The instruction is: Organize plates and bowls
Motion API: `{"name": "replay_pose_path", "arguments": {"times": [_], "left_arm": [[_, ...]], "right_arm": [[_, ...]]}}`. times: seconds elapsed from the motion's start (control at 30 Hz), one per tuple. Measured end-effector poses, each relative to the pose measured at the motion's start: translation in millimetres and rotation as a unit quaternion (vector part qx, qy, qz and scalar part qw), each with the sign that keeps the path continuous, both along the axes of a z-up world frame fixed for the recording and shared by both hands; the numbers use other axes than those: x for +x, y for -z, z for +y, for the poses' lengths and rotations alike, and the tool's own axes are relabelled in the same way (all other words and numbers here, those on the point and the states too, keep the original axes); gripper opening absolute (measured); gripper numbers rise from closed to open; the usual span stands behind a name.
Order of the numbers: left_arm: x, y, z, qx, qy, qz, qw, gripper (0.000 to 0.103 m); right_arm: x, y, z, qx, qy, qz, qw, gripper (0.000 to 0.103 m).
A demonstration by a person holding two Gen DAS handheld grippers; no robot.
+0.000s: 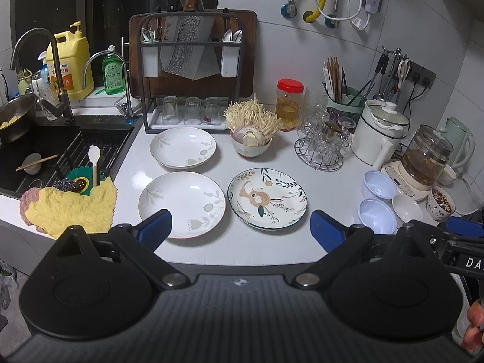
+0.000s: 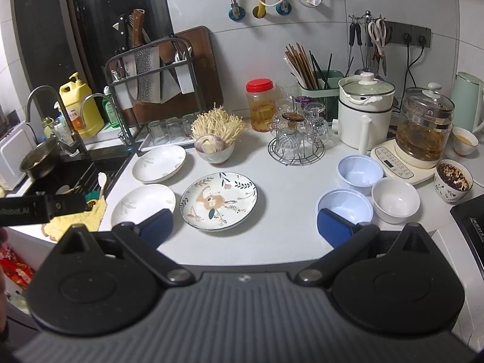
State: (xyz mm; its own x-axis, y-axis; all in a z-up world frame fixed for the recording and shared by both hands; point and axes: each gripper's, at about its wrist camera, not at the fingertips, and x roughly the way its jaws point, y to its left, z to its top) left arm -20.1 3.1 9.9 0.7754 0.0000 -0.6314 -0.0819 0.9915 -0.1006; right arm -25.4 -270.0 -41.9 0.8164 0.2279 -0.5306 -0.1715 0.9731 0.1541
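Note:
Two white leaf-print plates lie on the white counter, a far plate [image 1: 183, 148] [image 2: 159, 163] and a near plate [image 1: 182, 204] [image 2: 143, 204]. A floral plate [image 1: 267, 198] [image 2: 219, 200] lies to their right. Two pale blue bowls, one far [image 1: 378, 184] [image 2: 360, 171] and one near [image 1: 377, 215] [image 2: 345, 205], and a white bowl [image 1: 407, 208] [image 2: 395, 200] sit at the right. My left gripper [image 1: 240, 230] is open and empty, above the counter's front edge before the near plates. My right gripper [image 2: 245, 227] is open and empty, between the floral plate and the near blue bowl.
A sink [image 1: 45, 157] with a yellow cloth [image 1: 72, 208] lies left. A knife rack [image 1: 190, 69], a bowl of mushrooms and onion [image 1: 251, 139], a jar [image 1: 289, 103], a glass stand [image 1: 323, 145], a white pot [image 1: 379, 130] and a glass kettle [image 1: 423, 157] line the back.

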Motion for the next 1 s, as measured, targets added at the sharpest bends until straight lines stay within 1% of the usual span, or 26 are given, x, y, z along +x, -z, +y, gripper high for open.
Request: {"name": "replay_pose_path", "arguments": {"times": [0.13, 0.27, 0.47, 0.77, 1.0], "left_arm": [[-1.1, 1.9, 4.4, -0.005, -0.006, 0.001, 1.0000, 0.100], [0.1, 1.4, 6.4, -0.005, -0.009, 0.002, 0.9999, 0.100], [2.1, 1.5, 5.4, 0.001, -0.003, 0.001, 1.0000, 0.100], [3.2, 3.9, 5.9, -0.005, -0.006, 0.003, 1.0000, 0.100], [11.1, 2.3, 6.8, -0.008, -0.001, 0.000, 1.0000, 0.100]], "right_arm": [[-0.2, -0.9, 0.4, -0.001, 0.003, -0.006, 1.000, 0.103], [1.8, 0.1, 0.4, -0.001, 0.001, -0.004, 1.000, 0.103], [5.4, -0.1, 3.9, -0.005, -0.001, -0.001, 1.000, 0.103], [8.3, -0.5, 5.9, -0.011, 0.001, 0.000, 1.000, 0.103], [10.1, -0.8, 4.7, -0.012, 0.005, -0.001, 1.000, 0.103]]}}
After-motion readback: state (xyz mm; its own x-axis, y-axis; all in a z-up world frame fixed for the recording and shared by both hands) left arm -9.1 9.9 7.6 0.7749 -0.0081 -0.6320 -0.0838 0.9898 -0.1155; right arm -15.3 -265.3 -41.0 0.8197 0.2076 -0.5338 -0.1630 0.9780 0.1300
